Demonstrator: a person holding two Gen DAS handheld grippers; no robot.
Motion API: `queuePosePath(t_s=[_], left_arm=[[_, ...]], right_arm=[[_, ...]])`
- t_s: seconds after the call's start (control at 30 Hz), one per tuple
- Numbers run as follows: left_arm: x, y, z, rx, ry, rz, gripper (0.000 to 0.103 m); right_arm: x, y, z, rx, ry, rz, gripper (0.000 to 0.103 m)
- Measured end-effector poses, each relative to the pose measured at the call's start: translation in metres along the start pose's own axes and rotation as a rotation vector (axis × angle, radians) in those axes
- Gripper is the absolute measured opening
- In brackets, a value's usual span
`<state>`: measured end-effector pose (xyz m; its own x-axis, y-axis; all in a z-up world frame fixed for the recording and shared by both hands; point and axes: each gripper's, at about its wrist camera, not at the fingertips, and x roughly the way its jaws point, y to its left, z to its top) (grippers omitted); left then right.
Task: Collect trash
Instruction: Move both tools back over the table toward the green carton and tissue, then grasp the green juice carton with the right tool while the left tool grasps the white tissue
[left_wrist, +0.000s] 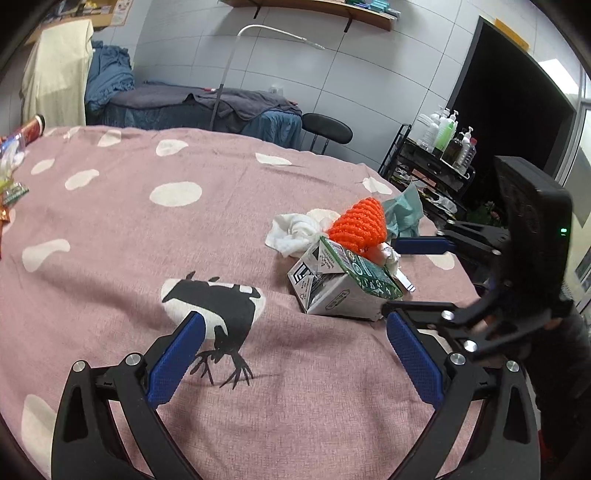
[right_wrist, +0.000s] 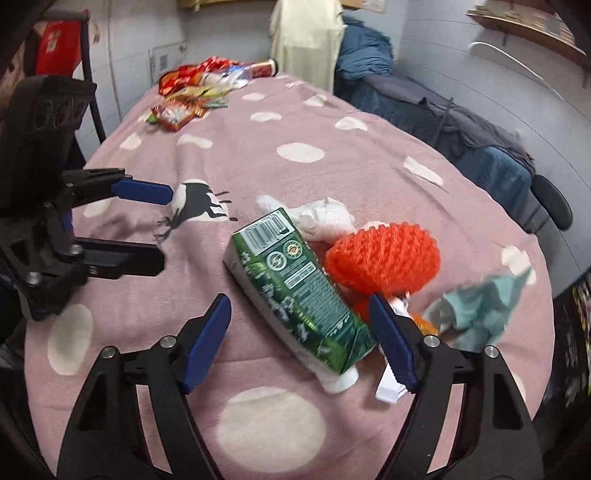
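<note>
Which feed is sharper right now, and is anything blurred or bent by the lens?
Left wrist view: sharp, the print on the green carton is crisp; fisheye bows the wall tiles. Right wrist view: softer, motion smear on the teal paper and orange mesh; the carton's label stays readable; the edges curve strongly.

Honestly I can't read a single word on my feeds. The green carton (right_wrist: 295, 291) has a barcode, round seals and blocks of small print on its side, all too blurry for me. The snack wrappers (right_wrist: 184, 99) at the bed's far corner show no legible brand either.
</note>
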<state>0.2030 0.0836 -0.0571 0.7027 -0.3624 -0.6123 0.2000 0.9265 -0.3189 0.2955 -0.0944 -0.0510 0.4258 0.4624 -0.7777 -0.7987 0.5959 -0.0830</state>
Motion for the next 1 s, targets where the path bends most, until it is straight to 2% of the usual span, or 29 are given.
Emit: queuePosePath(t_s=[0.23,0.33,0.5,0.6,0.73,0.83,1.0], left_arm=[[0.01,0.0,-0.003,-0.006,0.044,-0.059,0.097],[0.01,0.001,-0.003,-0.012,0.047,-0.079,0.097],[0.011,0.005,-0.002,-0.031,0.057,-0.107,0.097],[0.01,0.004,0.0,-0.019,0.058,-0.112,0.097],[0.009,0.002,0.004,0.008,0.043,-0.095,0.097],[0.014,0.0,0.013,0.044,0.035,-0.04,0.096],[0.034,-0.013,0.036,0.157,0.047,0.056,0.085]], right_arm=[[0.046,0.002,0.012,-0.181,0.117,0.054,0.068],[0.057,0.005,0.016,-0.208,0.117,0.064,0.067],[0.061,0.008,0.019,-0.183,0.089,0.071,0.062],[0.048,0.003,0.019,-0.122,0.037,0.087,0.06],[0.01,-0.01,0.014,0.017,-0.098,0.14,0.052],[-0.018,-0.016,0.009,0.088,-0.173,0.116,0.052],[-0.048,-0.024,-0.004,0.191,-0.261,0.099,0.052]])
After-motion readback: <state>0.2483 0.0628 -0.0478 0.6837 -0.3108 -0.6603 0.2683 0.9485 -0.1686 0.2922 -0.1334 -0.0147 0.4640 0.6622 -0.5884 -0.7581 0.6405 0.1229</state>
